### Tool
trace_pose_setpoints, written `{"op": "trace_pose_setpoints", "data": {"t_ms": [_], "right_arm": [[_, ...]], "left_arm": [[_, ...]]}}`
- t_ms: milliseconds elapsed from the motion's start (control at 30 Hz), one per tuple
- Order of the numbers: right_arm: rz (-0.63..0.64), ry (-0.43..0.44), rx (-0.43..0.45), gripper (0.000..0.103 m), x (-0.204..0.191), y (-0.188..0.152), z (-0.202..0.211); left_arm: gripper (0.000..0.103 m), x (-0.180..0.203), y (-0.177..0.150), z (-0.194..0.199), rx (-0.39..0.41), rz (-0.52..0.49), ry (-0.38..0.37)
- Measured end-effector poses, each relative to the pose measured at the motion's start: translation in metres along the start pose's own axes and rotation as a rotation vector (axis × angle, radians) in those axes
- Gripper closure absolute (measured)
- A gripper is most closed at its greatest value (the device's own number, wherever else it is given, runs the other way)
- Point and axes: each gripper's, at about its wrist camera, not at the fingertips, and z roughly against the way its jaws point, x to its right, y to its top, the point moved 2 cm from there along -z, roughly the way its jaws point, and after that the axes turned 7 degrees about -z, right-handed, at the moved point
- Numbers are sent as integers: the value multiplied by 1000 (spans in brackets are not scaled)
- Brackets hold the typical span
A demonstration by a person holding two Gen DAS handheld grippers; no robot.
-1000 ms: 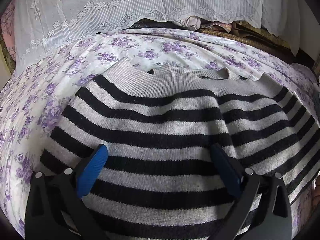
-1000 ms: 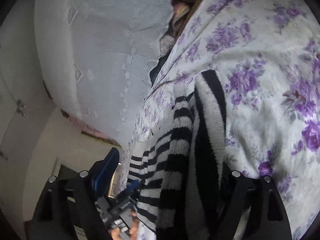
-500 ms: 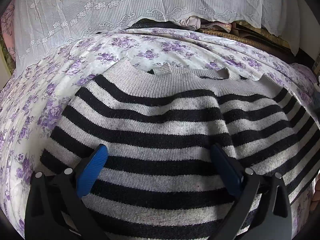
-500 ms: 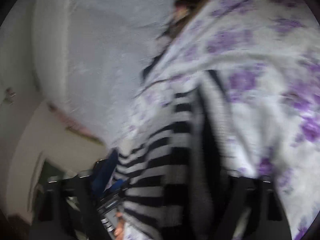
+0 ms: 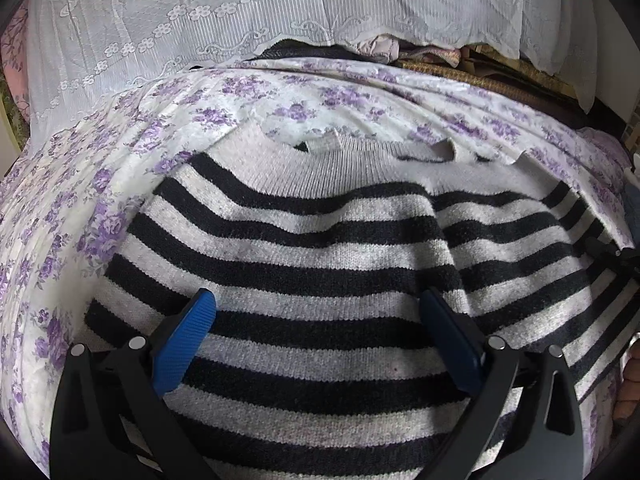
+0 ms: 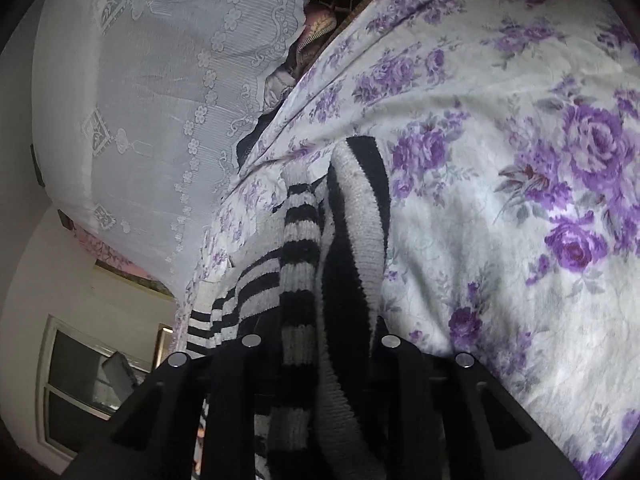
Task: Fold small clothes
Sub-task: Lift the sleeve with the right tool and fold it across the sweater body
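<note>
A grey and black striped sweater (image 5: 320,248) is lying spread on a bed under a purple-flowered sheet (image 5: 80,200), neckline toward the lace curtain (image 5: 200,20). The left claw (image 5: 316,320) is hovering over its lower half, jaws standing wide with nothing between them. The right claw (image 6: 316,344) has just been closing and is pinching the sweater's bunched side edge (image 6: 352,240), which is rising off the sheet.

Fuzzy knit sweater (image 5: 320,248), smooth cotton sheet (image 5: 60,216), sheer lace curtain (image 5: 200,12)
</note>
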Motion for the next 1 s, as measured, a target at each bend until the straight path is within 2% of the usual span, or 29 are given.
{"op": "trace_pose_setpoints", "data": {"t_ms": [200, 500, 733, 867, 1000], "right_arm": [[40, -28, 43, 80, -12, -5, 6], [138, -90, 106, 80, -52, -19, 13], [164, -118, 129, 80, -67, -26, 13], [169, -116, 134, 80, -74, -30, 12], [191, -107, 140, 80, -81, -34, 14]], "left_arm": [[4, 7, 1, -5, -14, -39, 31], [4, 1, 6, 1, -12, -22, -3], [4, 0, 12, 11, 12, -17, -49], [4, 1, 31, 4, -26, 17, -98], [4, 26, 56, 1, -31, -30, -117]]}}
